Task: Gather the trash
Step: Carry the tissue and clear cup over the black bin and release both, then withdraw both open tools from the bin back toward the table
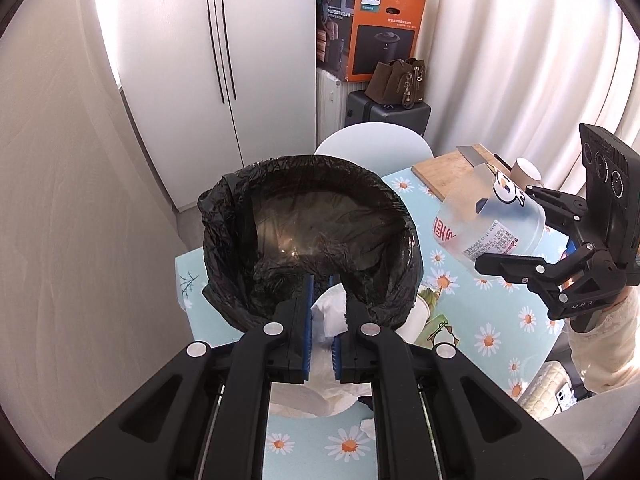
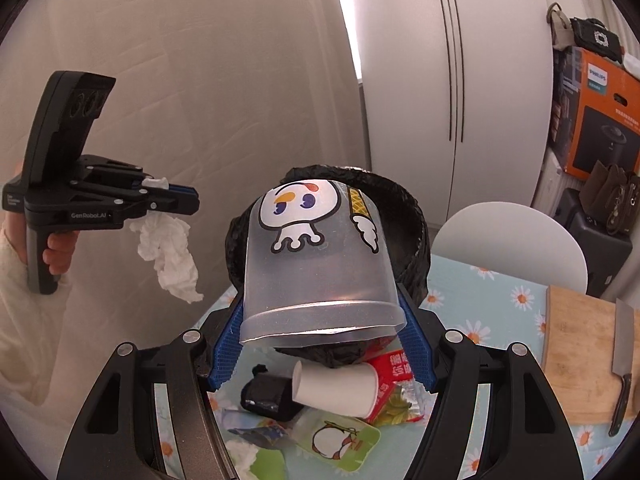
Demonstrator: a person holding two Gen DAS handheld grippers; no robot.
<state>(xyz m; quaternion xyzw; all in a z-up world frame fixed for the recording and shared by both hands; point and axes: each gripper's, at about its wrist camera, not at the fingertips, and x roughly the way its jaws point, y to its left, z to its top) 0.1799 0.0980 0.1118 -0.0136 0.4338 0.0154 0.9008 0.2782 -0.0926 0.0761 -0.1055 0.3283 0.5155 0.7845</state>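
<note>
A bin lined with a black bag (image 1: 312,236) stands on the flowered table (image 1: 492,336); it also shows in the right wrist view (image 2: 404,216). My left gripper (image 1: 321,320) is shut on a crumpled white tissue (image 1: 330,314) just in front of the bin's near rim; in the right wrist view the tissue (image 2: 170,254) hangs from that gripper (image 2: 188,200), left of the bin. My right gripper (image 2: 324,344) is shut on a clear plastic cup with a cartoon print (image 2: 320,264), held above the table in front of the bin; the cup (image 1: 492,220) sits right of the bin.
Below the cup lie a white paper cup (image 2: 336,390), a red wrapper (image 2: 394,372), a black roll (image 2: 270,396) and a green pouch (image 2: 340,440). A cutting board (image 2: 580,356) with a cleaver (image 2: 622,364) lies at right. A white chair (image 2: 512,244), boxes and bags stand behind.
</note>
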